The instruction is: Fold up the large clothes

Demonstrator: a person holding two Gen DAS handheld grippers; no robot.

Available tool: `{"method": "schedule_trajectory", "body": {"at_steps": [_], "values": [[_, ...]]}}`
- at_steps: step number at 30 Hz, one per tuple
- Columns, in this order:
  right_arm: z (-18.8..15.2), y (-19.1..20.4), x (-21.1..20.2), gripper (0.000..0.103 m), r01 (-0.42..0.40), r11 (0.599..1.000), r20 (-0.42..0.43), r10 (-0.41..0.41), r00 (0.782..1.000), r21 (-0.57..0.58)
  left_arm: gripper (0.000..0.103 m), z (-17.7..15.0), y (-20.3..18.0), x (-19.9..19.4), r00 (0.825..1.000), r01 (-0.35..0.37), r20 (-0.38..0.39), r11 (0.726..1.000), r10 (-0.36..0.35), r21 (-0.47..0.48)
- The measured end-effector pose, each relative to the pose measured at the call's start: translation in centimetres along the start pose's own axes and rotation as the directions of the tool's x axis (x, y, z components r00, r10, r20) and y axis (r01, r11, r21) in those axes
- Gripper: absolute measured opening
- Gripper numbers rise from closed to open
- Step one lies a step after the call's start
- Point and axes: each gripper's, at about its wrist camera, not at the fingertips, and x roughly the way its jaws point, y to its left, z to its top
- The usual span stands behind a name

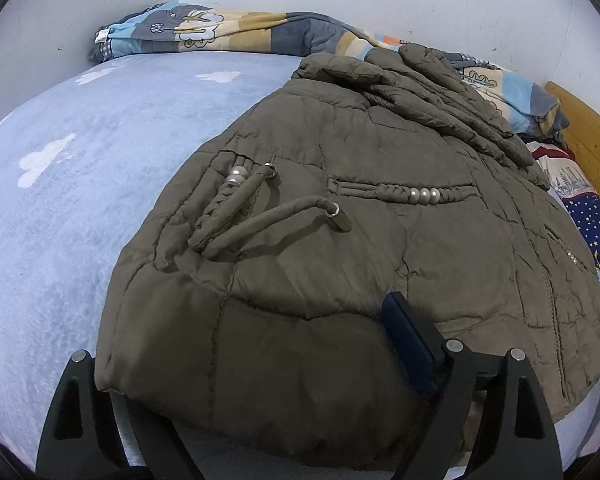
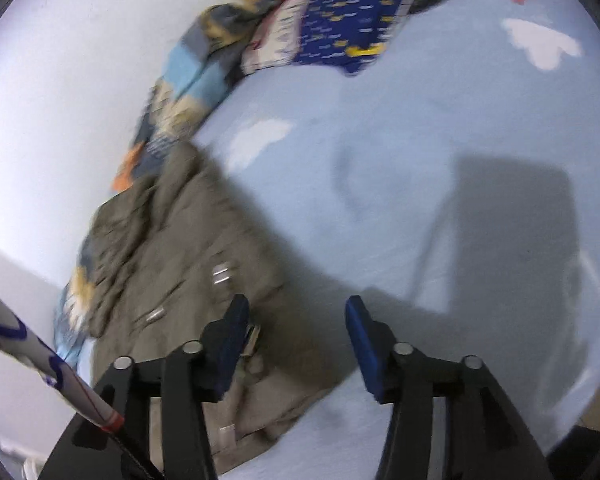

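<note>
An olive padded jacket (image 1: 360,240) lies folded on the pale blue bedsheet (image 1: 80,200); the left gripper (image 1: 260,340) straddles its hem, jaws wide apart; the right gripper (image 2: 296,320) hangs empty, jaws parted, beside the jacket's edge.

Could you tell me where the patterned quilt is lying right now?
In the left wrist view the quilt is bunched along the far edge of the bed against the wall, just behind the jacket.
</note>
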Motion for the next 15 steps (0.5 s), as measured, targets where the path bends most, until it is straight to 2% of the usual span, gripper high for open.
{"method": "schedule_trajectory", "body": {"at_steps": [2,5,6,7,8,9,11,15], "values": [[-0.1,-0.9,1.0,0.063,-0.054,0.996,-0.036,0.056,0.998,0.065,0.087,0.0,0.0,0.0,1.0,0.0,0.0,1.0,0.0,0.001],[-0.3,-0.9,1.3,0.065,-0.134,0.986,-0.056,0.14,0.989,0.098,0.087,0.0,-0.1,0.0,1.0,0.0,0.0,1.0,0.0,0.0],[-0.6,-0.7,1.8,0.065,-0.183,0.976,-0.086,0.194,0.977,0.117,0.087,0.0,-0.1,0.0,1.0,-0.002,0.0,1.0,0.002,0.002],[-1.2,-0.1,2.8,0.065,-0.236,0.964,-0.154,0.254,0.955,0.127,0.087,0.0,-0.1,0.0,1.0,-0.003,0.001,1.0,0.003,0.002],[-2.0,0.6,3.3,0.058,-0.245,0.964,-0.186,0.262,0.947,0.106,0.087,0.0,-0.1,0.0,1.0,-0.002,0.0,1.0,0.002,0.001],[-2.8,1.6,3.5,0.053,-0.24,0.969,-0.201,0.246,0.948,0.053,0.087,0.0,-0.1,0.0,1.0,-0.001,0.0,1.0,0.001,0.001],[-3.5,2.6,3.6,0.034,-0.242,0.97,-0.217,0.234,0.948,-0.012,0.087,0.0,-0.1,0.0,1.0,-0.001,0.0,1.0,0.001,0.002],[-3.5,3.3,3.8,0.028,-0.197,0.977,-0.228,0.175,0.958,-0.076,0.087,0.1,-0.2,0.1,1.0,-0.005,-0.001,1.0,0.005,0.005]]}}
